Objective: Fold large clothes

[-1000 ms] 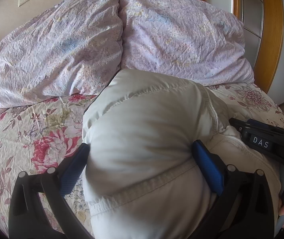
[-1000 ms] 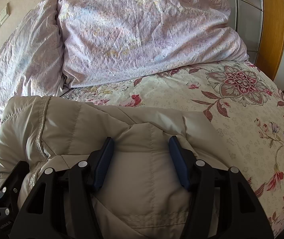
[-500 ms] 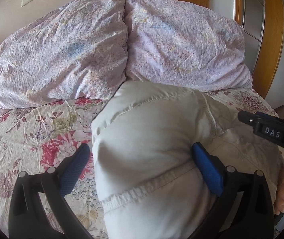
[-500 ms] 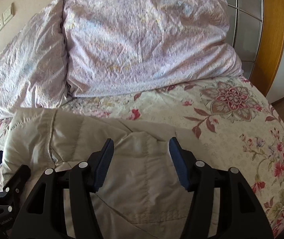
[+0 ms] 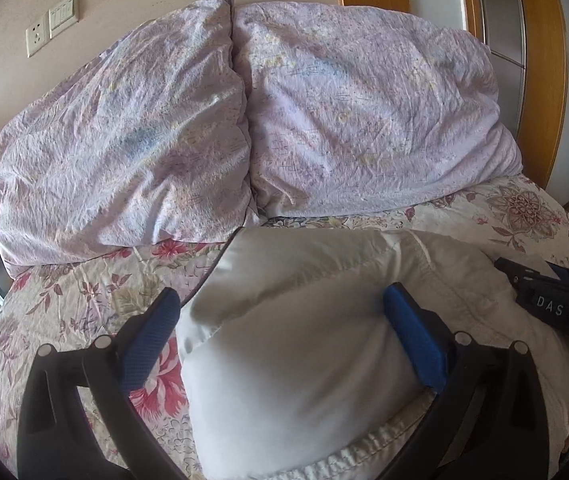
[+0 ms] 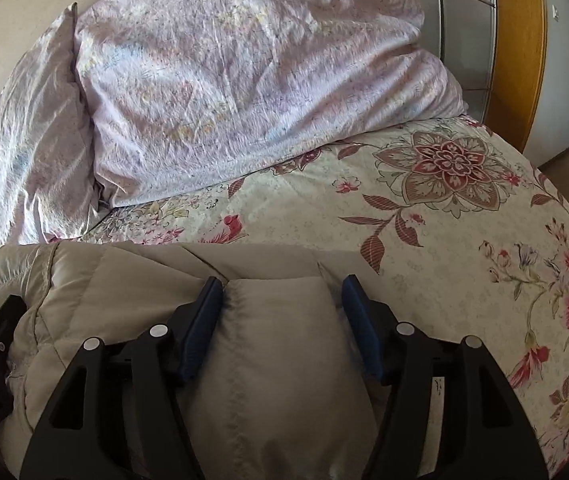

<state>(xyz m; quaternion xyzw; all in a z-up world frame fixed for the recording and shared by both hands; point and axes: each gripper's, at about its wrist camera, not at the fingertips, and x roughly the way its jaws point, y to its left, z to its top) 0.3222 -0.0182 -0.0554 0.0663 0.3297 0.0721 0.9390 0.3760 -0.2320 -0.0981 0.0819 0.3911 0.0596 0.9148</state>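
We hold a puffy beige jacket (image 6: 132, 280) over the floral bedspread (image 6: 464, 240).
Our right gripper (image 6: 282, 312) has just been opening, padding bulging between both pads; our left gripper (image 5: 284, 320) stands released, jacket touching only its right pad.

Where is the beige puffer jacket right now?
Both wrist views show the beige puffer jacket bunched on the floral bedspread, in front of the lilac pillows.

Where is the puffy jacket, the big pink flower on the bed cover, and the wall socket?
puffy jacket (image 5: 304, 360): left wrist view, its bulging middle.
big pink flower (image 6: 450, 162): right wrist view, its centre.
wall socket (image 5: 37, 39): left wrist view, its white faceplate.
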